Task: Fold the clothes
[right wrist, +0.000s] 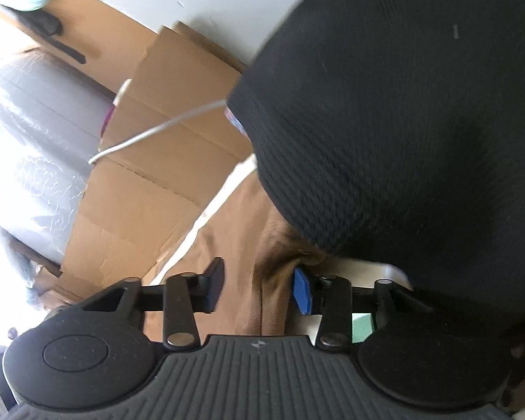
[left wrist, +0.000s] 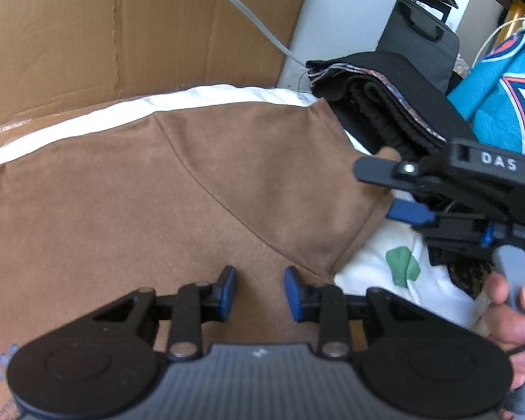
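Note:
A brown shirt [left wrist: 157, 192] lies spread flat on the white bed sheet [left wrist: 374, 273], one sleeve [left wrist: 297, 175] reaching right. My left gripper [left wrist: 260, 292] hovers open just over the shirt's body, nothing between its fingers. My right gripper [left wrist: 385, 190], held in a hand [left wrist: 514, 315], sits at the sleeve's end with its jaws apart, one finger above and one below the hem. In the right wrist view the right gripper [right wrist: 259, 292] is open, and a bunched fold of the brown sleeve [right wrist: 273, 273] lies between the fingers, close to the blue pad [right wrist: 302, 295].
A stack of folded black clothes [left wrist: 385, 105] sits right behind the sleeve end and fills much of the right wrist view as black fabric [right wrist: 402, 122]. A blue printed garment [left wrist: 500, 105] lies far right. A cardboard box [left wrist: 122, 35] and a white cable [left wrist: 245, 14] stand behind the bed.

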Tool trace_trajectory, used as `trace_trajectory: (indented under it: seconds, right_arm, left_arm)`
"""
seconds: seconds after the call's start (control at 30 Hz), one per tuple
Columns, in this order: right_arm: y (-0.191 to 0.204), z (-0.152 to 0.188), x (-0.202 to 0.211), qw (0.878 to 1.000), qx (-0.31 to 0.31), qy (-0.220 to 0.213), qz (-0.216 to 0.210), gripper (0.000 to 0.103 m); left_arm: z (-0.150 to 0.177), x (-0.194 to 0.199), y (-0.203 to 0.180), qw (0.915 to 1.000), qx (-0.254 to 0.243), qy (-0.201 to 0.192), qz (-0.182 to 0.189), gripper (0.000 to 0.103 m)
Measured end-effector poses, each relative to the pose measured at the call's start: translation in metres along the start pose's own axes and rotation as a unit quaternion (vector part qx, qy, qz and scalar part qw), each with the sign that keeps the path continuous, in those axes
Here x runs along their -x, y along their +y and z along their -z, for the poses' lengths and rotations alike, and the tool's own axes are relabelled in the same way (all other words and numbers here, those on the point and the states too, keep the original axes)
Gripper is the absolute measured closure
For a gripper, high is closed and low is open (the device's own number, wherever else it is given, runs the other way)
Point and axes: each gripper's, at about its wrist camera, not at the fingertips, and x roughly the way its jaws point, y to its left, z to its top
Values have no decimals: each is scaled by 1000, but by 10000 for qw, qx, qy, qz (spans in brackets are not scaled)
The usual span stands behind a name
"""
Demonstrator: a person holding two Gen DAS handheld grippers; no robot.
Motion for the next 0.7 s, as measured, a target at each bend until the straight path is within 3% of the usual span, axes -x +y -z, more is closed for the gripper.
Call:
trace_trajectory:
  seconds: [0.13, 0.33, 0.53, 0.7]
  right_arm:
    - [10, 1, 9, 9991, 300, -126, 262, 90]
    - [15, 0, 34, 9939, 777, -212, 753, 91]
    - [7, 0, 38, 9916, 933, 91, 886, 88]
    - [-2, 0, 36, 9948, 418, 154, 913, 66]
  left_arm:
    - [-3, 1, -2, 10000, 30, -23, 13, 71]
    - [-9, 0, -10, 9999, -44, -76, 55, 71]
    - [-15, -3, -19, 9998, -154, -121, 101, 71]
    - [-13, -2, -19, 9997, -196, -117, 91, 71]
